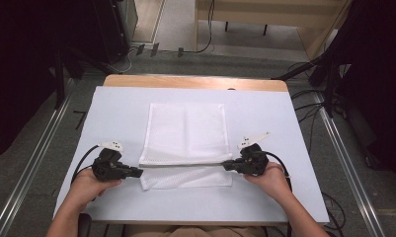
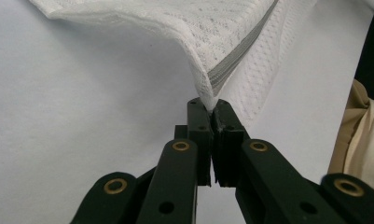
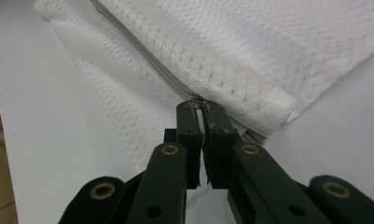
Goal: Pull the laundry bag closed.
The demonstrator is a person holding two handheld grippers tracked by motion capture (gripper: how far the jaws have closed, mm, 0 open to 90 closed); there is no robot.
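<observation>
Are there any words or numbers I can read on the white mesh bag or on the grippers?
None: no word, label, brand or number can be read anywhere.
White mesh bag: plain mesh with a grey zipper, no tag or print showing.
Left hand-held gripper and right hand-held gripper: plain black jaws with brass rivets, no markings.
Table cover: blank.

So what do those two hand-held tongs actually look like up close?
Both the left tongs and the right tongs are chunky black plastic. Each has two flat black jaws on linked bars with brass-coloured rivets, a white tag on top and a black cable trailing behind. The forearms are bare, with no sleeves.
</observation>
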